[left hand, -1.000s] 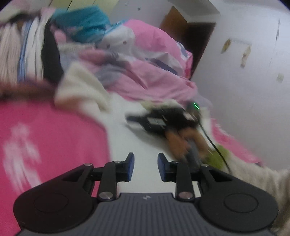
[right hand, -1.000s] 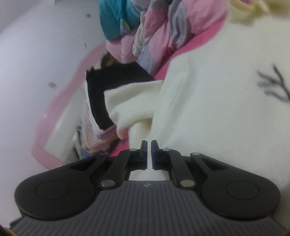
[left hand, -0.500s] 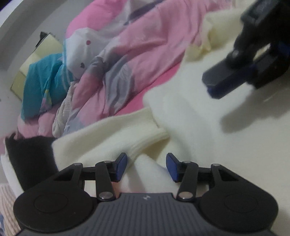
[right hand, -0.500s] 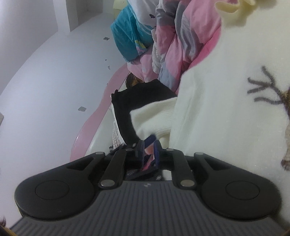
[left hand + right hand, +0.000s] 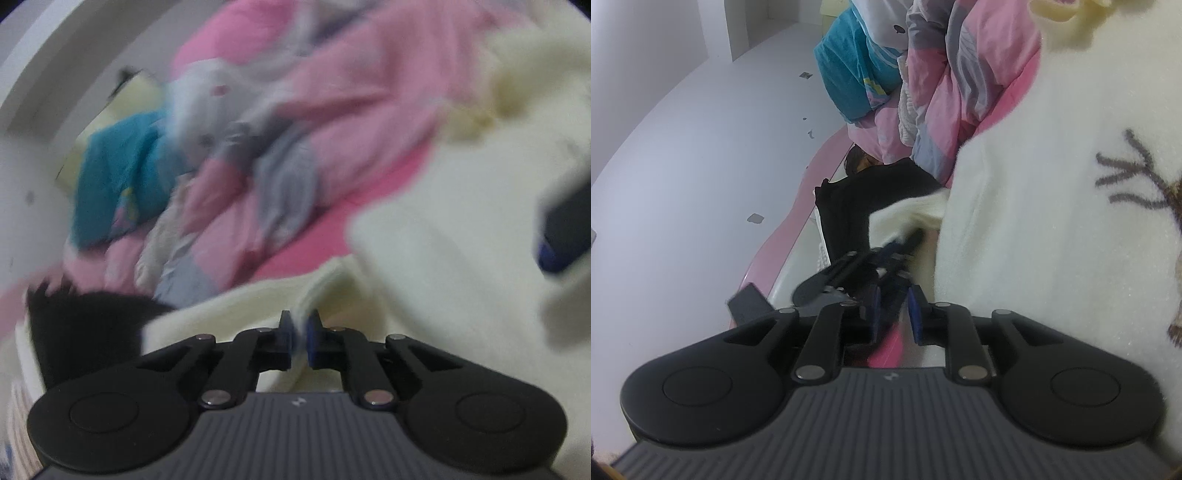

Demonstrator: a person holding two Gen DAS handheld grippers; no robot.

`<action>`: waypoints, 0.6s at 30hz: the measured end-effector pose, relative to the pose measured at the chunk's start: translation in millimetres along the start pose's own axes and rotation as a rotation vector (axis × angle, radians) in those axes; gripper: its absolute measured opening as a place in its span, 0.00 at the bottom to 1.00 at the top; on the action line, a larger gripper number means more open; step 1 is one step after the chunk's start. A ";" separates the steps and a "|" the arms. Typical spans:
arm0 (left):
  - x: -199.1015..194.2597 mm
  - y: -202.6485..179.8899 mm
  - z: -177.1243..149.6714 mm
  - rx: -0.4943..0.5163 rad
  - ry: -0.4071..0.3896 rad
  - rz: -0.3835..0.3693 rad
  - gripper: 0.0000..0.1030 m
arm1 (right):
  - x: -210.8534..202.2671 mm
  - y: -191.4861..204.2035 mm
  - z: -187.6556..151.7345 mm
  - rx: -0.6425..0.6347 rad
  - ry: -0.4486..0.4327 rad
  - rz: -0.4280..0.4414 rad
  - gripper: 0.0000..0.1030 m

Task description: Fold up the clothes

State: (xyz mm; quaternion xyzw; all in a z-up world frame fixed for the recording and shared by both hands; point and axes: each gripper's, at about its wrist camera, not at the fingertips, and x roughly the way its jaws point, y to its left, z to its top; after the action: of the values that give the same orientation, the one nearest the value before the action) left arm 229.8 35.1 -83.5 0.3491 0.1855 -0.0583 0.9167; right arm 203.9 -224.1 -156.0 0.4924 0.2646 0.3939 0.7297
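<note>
Bed (image 5: pixel 783 229): pink, running up the frame's left; a quilt (image 5: pixel 964 74) and a teal cloth (image 5: pixel 849 70) are heaped at upper centre.
Sweater (image 5: pixel 1034 229): cream, spread over the right half of the frame.
Sleeve (image 5: pixel 236 314): lies across lower centre, beside a black garment (image 5: pixel 85 321).
Left hand-held gripper (image 5: pixel 299 334): jaws have just closed to a thin gap, pinching the sleeve's cuff edge.
Right hand-held gripper (image 5: pixel 894 314): jaws have just been opening, parted a little, nothing between them.
Step, as I judge it: fold the sleeve inward over the body.
Doing it well: keep the pinch firm, lift low, carry the cuff straight across, and let the free gripper flatten the body.
</note>
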 end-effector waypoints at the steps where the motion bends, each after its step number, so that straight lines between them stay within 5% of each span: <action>1: -7.2 15.4 3.7 -0.066 -0.009 0.014 0.07 | 0.0 -0.1 -0.1 0.000 0.000 0.000 0.17; 10: -94.3 161.4 7.4 -0.606 -0.069 0.181 0.07 | -0.1 0.0 -0.3 0.000 0.003 -0.003 0.18; 18: -152.1 227.7 -44.9 -0.938 -0.057 0.260 0.07 | 0.2 0.4 -0.4 0.002 0.006 -0.004 0.20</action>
State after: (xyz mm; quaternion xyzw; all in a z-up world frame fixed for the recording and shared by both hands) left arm 129.6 231.9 84.4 -0.0833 0.1217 0.1370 0.9795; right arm 203.6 -223.7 -155.9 0.4913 0.2680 0.3934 0.7294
